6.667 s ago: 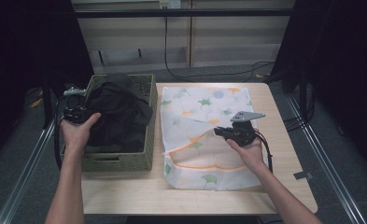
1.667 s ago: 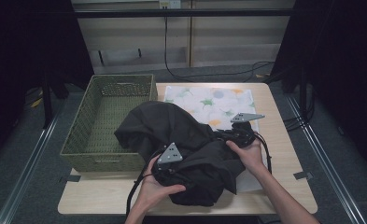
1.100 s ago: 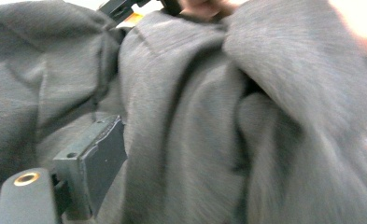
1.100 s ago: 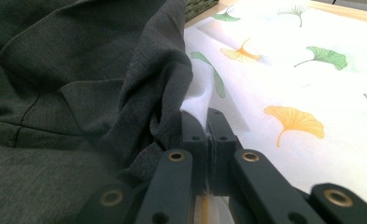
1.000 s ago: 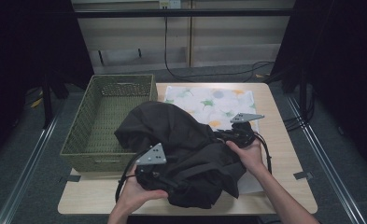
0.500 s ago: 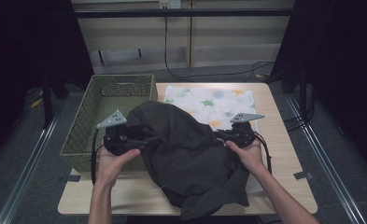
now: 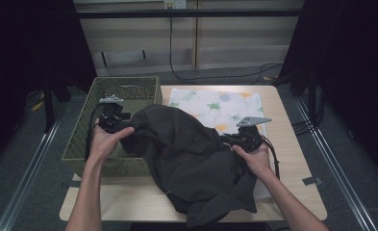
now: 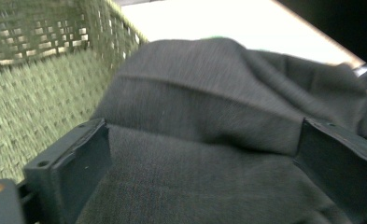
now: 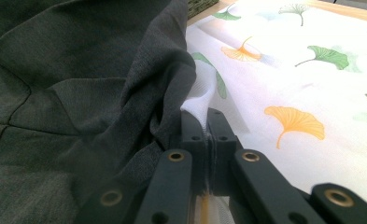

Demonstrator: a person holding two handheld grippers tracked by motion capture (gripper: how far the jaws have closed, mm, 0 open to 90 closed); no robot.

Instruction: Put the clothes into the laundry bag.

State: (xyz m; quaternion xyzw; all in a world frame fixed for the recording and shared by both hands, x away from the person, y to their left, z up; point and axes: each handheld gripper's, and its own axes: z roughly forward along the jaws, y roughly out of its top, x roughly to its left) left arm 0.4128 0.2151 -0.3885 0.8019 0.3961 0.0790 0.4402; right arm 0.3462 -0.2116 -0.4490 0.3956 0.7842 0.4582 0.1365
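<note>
A dark grey garment (image 7: 191, 159) lies bunched across the table, over a white cloth printed with green and orange leaves (image 7: 215, 103). My left gripper (image 7: 125, 126) hovers at the green woven basket's (image 7: 81, 144) right side. Its jaws have just been opening and stand wide, with a fold of the garment (image 8: 195, 102) lying between them (image 8: 202, 135). My right gripper (image 7: 231, 139) sits at the garment's right edge. Its jaws (image 9: 204, 116) are shut on a pinch of the leaf-print cloth (image 9: 302, 79), and the dark garment (image 9: 78, 93) is bunched against their left side.
The basket (image 8: 31, 93) stands on the left part of the wooden table (image 7: 292, 144); what shows of its inside holds nothing. Bare wood shows along the table's right and front edges. A cable runs on the floor beyond the table.
My left hand has swung left and away from me, from the table's front to the basket's side, drawing the garment's left edge with it. The right hand has stayed put.
</note>
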